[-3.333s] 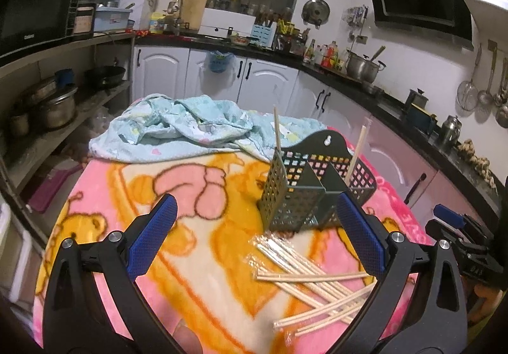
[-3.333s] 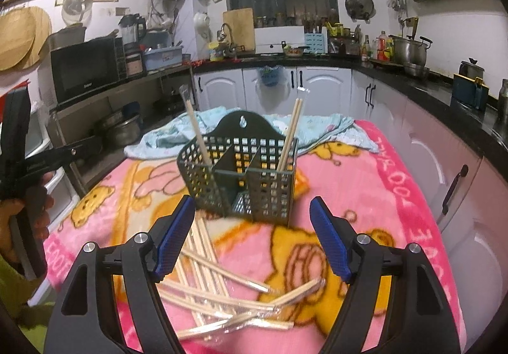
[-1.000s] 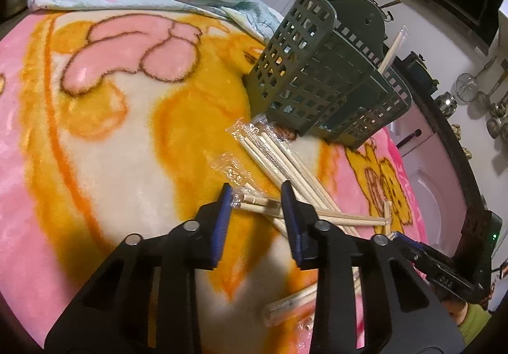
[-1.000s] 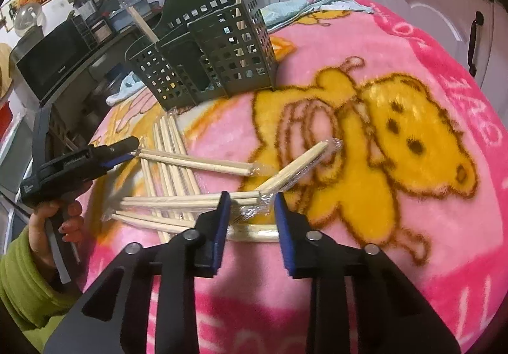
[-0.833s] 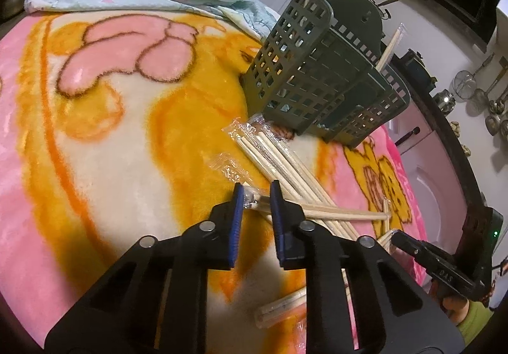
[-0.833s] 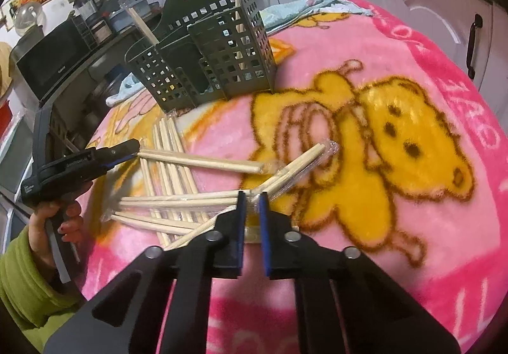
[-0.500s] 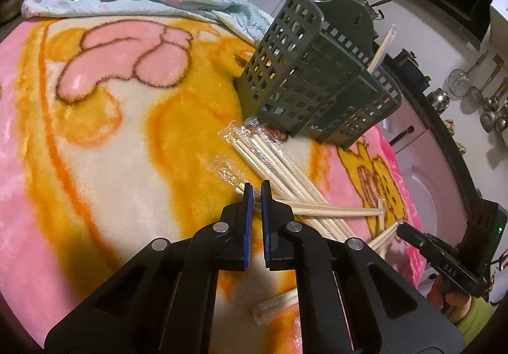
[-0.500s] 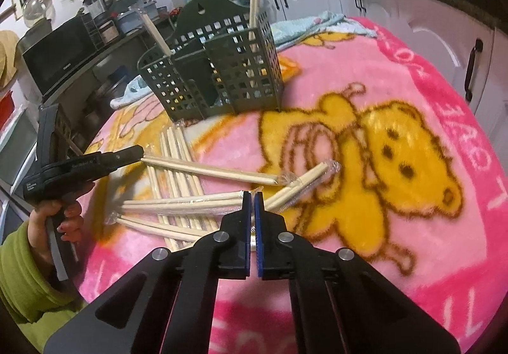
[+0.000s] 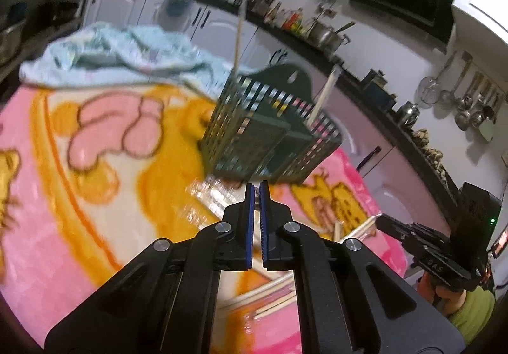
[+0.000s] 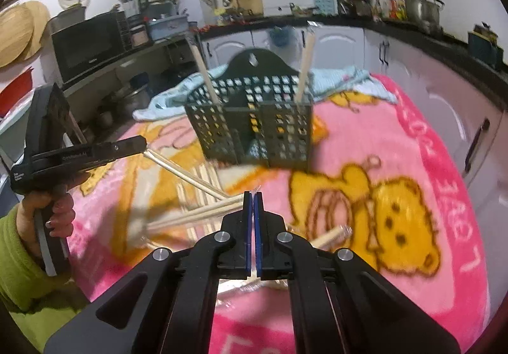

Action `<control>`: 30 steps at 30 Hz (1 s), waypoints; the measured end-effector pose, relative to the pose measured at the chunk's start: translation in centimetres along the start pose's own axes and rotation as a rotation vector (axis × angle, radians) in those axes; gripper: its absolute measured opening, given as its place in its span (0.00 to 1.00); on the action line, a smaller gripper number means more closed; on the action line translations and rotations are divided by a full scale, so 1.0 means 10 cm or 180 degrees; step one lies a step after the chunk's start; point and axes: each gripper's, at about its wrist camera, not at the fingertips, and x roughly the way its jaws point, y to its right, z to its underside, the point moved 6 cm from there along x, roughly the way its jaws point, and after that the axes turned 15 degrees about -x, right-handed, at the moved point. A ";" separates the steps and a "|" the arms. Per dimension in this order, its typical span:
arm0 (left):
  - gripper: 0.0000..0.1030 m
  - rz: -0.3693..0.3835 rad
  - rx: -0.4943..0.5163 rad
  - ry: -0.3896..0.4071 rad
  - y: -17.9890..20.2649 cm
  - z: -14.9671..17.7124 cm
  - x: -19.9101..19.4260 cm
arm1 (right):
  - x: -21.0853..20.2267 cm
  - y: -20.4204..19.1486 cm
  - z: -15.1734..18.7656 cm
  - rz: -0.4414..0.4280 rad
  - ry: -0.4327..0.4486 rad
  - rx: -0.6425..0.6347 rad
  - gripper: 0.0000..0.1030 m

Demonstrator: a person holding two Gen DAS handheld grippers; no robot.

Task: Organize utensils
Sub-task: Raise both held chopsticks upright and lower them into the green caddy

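Note:
A dark green slotted utensil basket (image 9: 270, 128) (image 10: 254, 128) stands on the pink blanket, with wrapped chopsticks upright in its left and right compartments. My left gripper (image 9: 256, 187) (image 10: 144, 147) is shut on the end of a wrapped chopstick pair (image 10: 187, 174), which slopes down to the blanket. My right gripper (image 10: 253, 194) (image 9: 378, 220) is shut on another wrapped pair (image 10: 197, 214) (image 9: 358, 228), lifted off the blanket. Several loose chopsticks (image 9: 270, 290) (image 10: 200, 173) lie in front of the basket.
A crumpled light blue cloth (image 9: 111, 62) (image 10: 343, 77) lies behind the basket. The pink bear blanket (image 10: 412, 138) covers the table. A green sleeve (image 10: 19, 258) and hand hold the left gripper. Kitchen cabinets and a cluttered counter ring the table.
Both grippers went from partly open to shut on chopstick pairs, then rose off the blanket. Both views tilted upward, so the basket and kitchen now sit lower in frame.

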 end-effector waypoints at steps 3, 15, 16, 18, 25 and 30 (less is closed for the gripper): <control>0.01 0.0052 0.0087 0.0081 0.15 -0.07 -0.09 | -0.01 -0.05 -0.12 -0.0014 0.0050 -0.0070 0.01; 0.01 0.0227 0.0420 0.0189 0.68 -0.19 -0.26 | -0.13 -0.29 -0.56 -0.0132 0.0292 -0.0305 0.01; 0.01 0.0238 0.0437 0.0198 0.71 -0.20 -0.27 | -0.15 -0.30 -0.61 -0.0136 0.0321 -0.0315 0.01; 0.01 0.0260 0.0460 0.0216 0.78 -0.22 -0.30 | -0.18 -0.31 -0.69 -0.0147 0.0365 -0.0333 0.01; 0.00 0.0345 0.0552 0.0310 0.97 -0.38 -0.41 | -0.35 -0.34 -0.98 -0.0117 0.0548 -0.0392 0.01; 0.00 0.0423 0.0622 0.0430 1.14 -0.54 -0.56 | -0.51 -0.25 -1.16 -0.0024 0.0683 -0.0392 0.01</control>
